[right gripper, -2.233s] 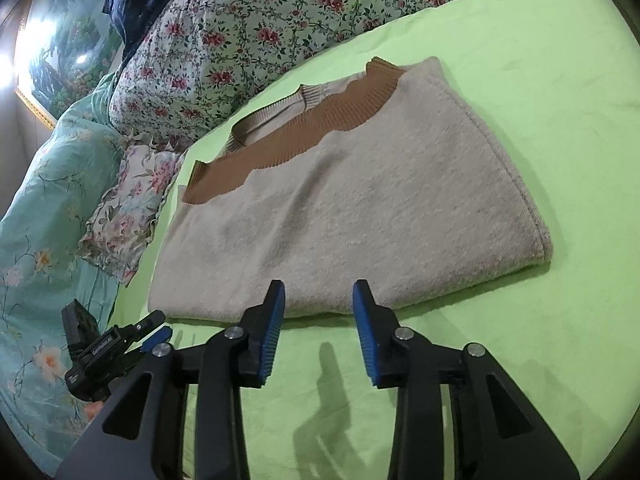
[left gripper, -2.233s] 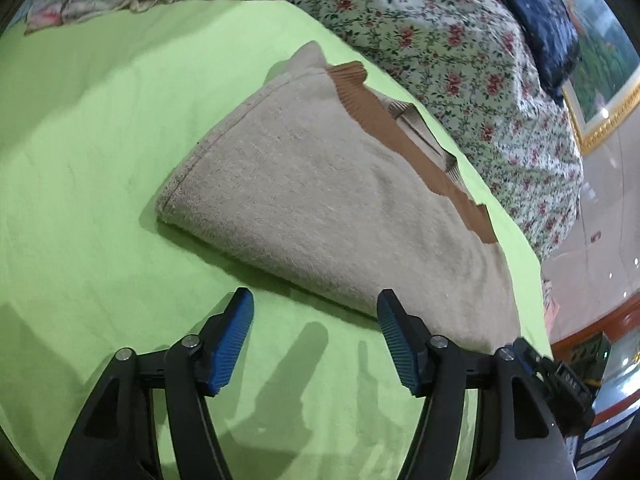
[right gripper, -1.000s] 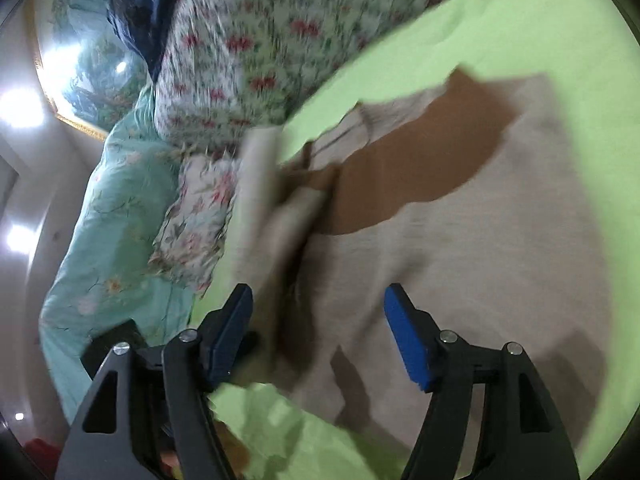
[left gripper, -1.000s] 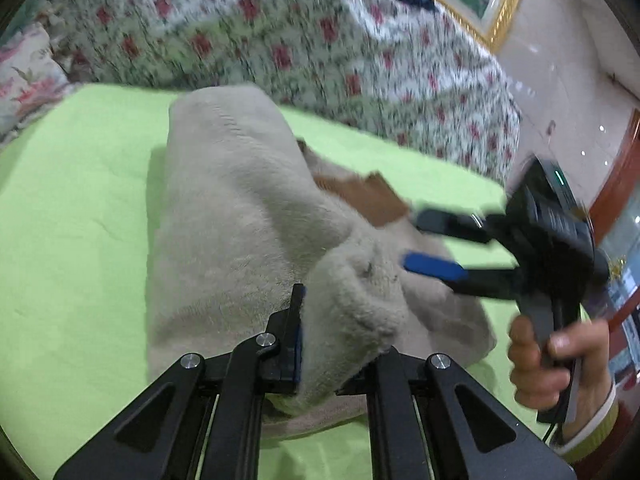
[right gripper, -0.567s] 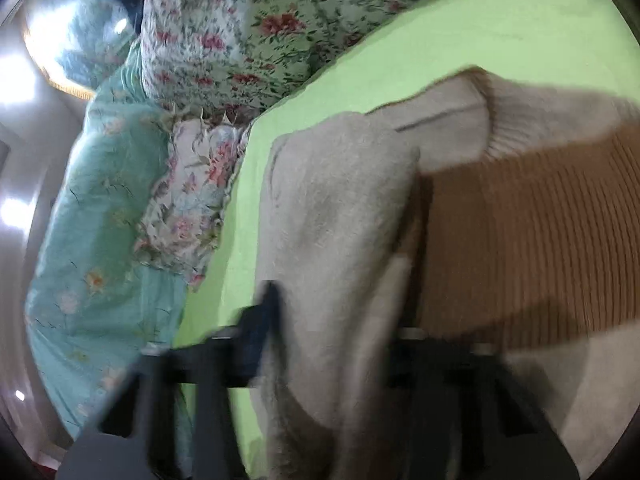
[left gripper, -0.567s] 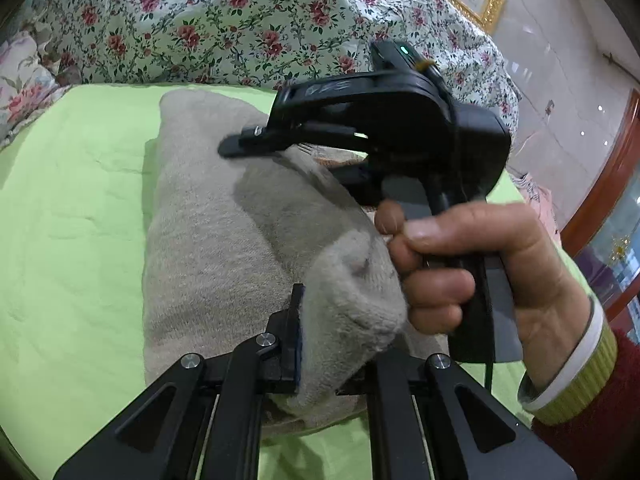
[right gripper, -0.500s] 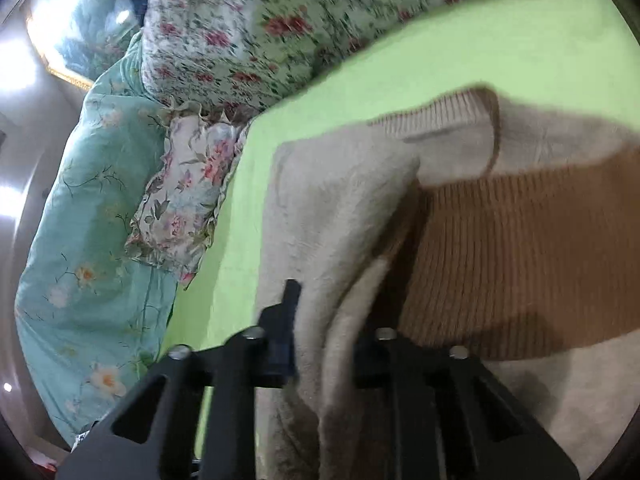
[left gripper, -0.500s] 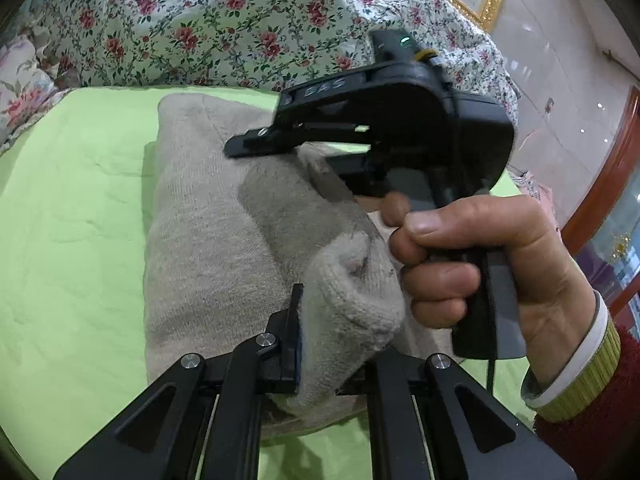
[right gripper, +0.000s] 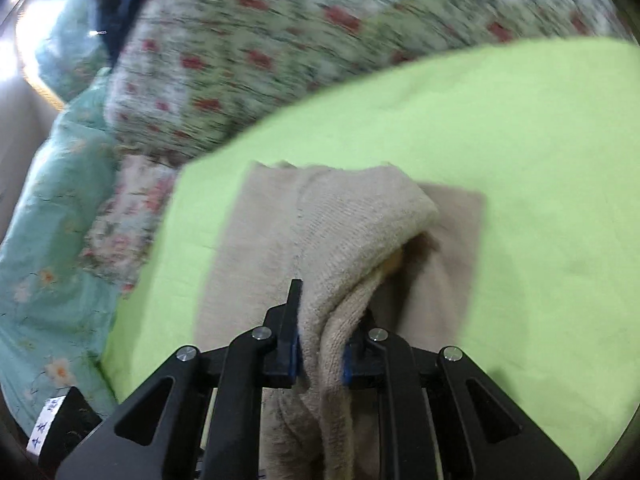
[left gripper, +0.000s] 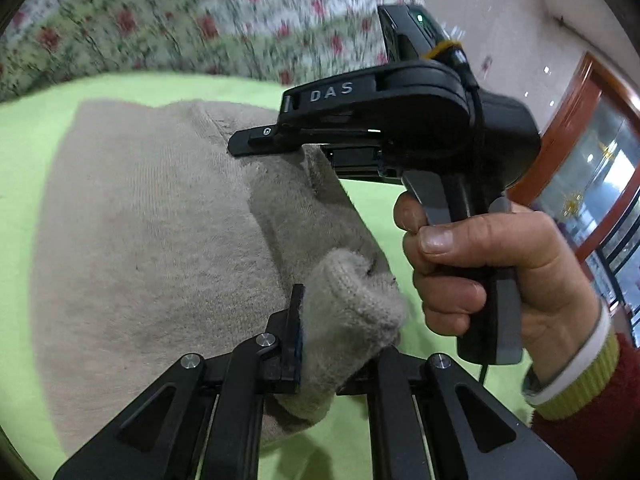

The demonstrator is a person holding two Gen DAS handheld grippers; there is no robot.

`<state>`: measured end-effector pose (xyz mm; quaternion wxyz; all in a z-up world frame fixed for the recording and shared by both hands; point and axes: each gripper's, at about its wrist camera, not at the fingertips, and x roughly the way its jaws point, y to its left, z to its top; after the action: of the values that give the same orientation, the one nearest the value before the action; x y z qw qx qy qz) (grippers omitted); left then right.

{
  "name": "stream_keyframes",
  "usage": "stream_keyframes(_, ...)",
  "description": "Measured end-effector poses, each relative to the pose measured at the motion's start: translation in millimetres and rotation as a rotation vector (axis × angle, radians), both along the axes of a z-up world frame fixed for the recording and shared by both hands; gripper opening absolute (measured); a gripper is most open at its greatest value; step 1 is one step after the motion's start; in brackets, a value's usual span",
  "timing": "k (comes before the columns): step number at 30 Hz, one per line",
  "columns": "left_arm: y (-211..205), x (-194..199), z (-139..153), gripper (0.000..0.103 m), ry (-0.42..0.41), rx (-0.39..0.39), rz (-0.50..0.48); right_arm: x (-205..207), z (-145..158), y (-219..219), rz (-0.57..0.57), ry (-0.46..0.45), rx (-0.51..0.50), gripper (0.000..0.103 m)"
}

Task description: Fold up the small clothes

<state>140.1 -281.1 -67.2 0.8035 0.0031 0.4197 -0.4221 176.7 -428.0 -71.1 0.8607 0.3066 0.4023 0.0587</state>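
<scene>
Left wrist view: left gripper (left gripper: pixel 336 344) is clamped on a bunched near edge of the beige sweater (left gripper: pixel 152 248); knit bulges up between the pads; same grip as a second ago; the sweater lies on the lime-green sheet (left gripper: pixel 24 184), near edge lifted, the rest draped away to the far left; the right gripper (left gripper: pixel 276 140) sits just beyond and right of it, held in a person's hand (left gripper: pixel 488 276) with a red sleeve (left gripper: pixel 580 432); its tip is pinching a second point on the same raised edge; a second ago it was further right and clear of the cloth, so it has come in and taken hold; the brown ribbed band seen then is now hidden under the raised layer; floral quilt (left gripper: pixel 208 28) at the far side is motion-blurred.

Right wrist view: right gripper (right gripper: pixel 320 352) has just closed from wide open; jaws are now pinched on a thick fold of the sweater (right gripper: pixel 360 216), cloth plainly between the pads; the fold arches up and away from the jaws, with a flat lower layer showing to the right on the sheet (right gripper: pixel 520 140); a second ago the garment lay flatter with the brown band showing; teal floral bedding (right gripper: pixel 52 208) at the left; background is smeared.

Meaning: both near points are gripped, the edge is up and apparently being carried towards the far side; fold looks mid-way, not yet laid down; release comes once the edges line up.
</scene>
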Motion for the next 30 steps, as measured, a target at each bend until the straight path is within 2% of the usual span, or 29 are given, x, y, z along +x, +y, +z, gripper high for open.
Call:
stream_keyframes(4,-2.9,2.4,-7.7,0.008,0.009,0.01,0.012,0.2,-9.9,-4.2,0.005,-0.007,-0.009,0.017)
stream_keyframes(9,-10.7,8.8,-14.5,0.01,0.04,0.027,0.003,6.0,-11.7,2.0,0.004,0.002,-0.1,0.019)
stream_keyframes(10,-12.0,9.6,-14.8,0.013,0.041,0.037,0.003,5.7,-13.5,1.5,-0.002,0.008,-0.12,0.029)
stream_keyframes(11,-12.9,9.5,-13.5,0.015,0.044,0.039,-0.002,3.0,-14.1,-0.1,-0.015,0.009,-0.136,0.035)
stream_keyframes(12,-8.9,6.8,-11.8,0.022,0.051,0.036,-0.015,-0.4,-13.7,-2.2,-0.037,0.011,-0.152,0.042)
stream_keyframes(14,-3.6,2.4,-8.5,0.035,0.063,0.03,-0.032,-13.9,-10.1,-9.6,-0.09,-0.002,-0.167,0.045)
stream_keyframes(16,14.6,-7.5,0.9,0.052,0.071,0.0,-0.045,-29.6,-6.6,-18.6,-0.144,-0.005,-0.161,0.063)
stream_keyframes(17,24.7,-14.7,5.5,0.059,0.067,-0.008,-0.04,-37.5,-5.3,-22.0,-0.164,-0.008,-0.15,0.067)
stream_keyframes(18,35.9,-17.7,10.9,0.072,0.059,-0.014,-0.029,-46.4,-3.8,-24.4,-0.178,-0.02,-0.131,0.073)
stream_keyframes(19,52.1,-19.8,17.8,0.079,0.045,-0.023,-0.001,-55.6,-2.5,-25.0,-0.18,-0.036,-0.111,0.074)
stream_keyframes(22,86.3,-14.5,27.9,0.085,0.027,-0.042,0.066,-74.1,-6.3,-19.5,-0.147,-0.045,-0.059,0.084)
stream_keyframes(26,116.6,22.2,23.3,0.087,0.056,-0.041,0.156,-74.2,-22.1,-10.9,-0.113,-0.007,-0.013,0.084)
stream_keyframes(30,127.1,73.2,-1.9,0.087,0.187,-0.07,0.197,-63.6,-32.9,-10.4,-0.104,0.014,0.015,0.084)
